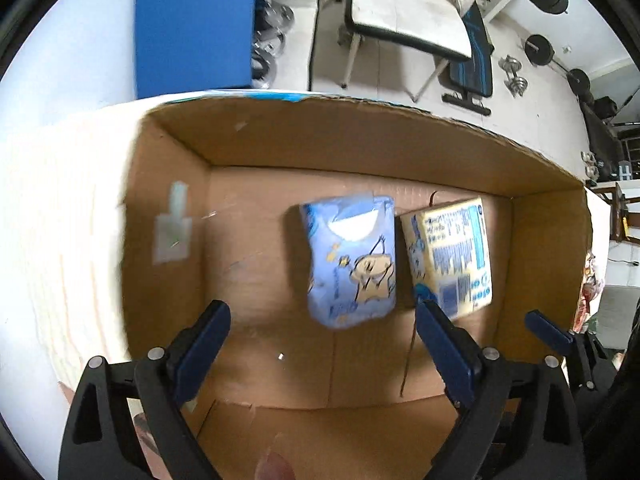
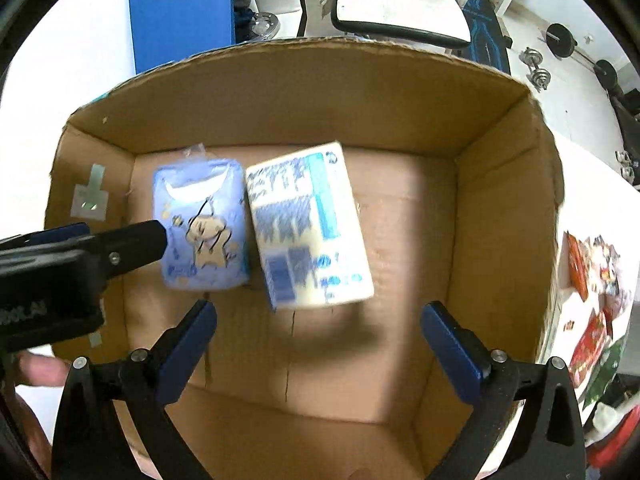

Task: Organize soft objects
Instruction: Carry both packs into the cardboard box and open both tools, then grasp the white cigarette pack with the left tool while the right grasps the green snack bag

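An open cardboard box [image 1: 320,136] [image 2: 300,92] lies below both grippers. Inside it are two soft packs, both blurred. One is a blue pack [image 1: 350,260] [image 2: 202,224] with a cartoon figure. To its right is a cream pack [image 1: 448,256] [image 2: 308,224] with blue print, and a shadow lies on the box floor under it. My left gripper [image 1: 322,312] stands open above the blue pack, its pads clear of it. My right gripper [image 2: 319,311] stands open over the cream pack without touching it. The left gripper's finger [image 2: 152,236] overlaps the blue pack in the right wrist view.
The box stands on a white table [image 1: 60,92]. Colourful packets [image 2: 592,280] lie on the table right of the box. Beyond the table are a blue panel [image 1: 196,24], a white chair [image 1: 408,8] and dumbbells [image 1: 514,74] on the floor.
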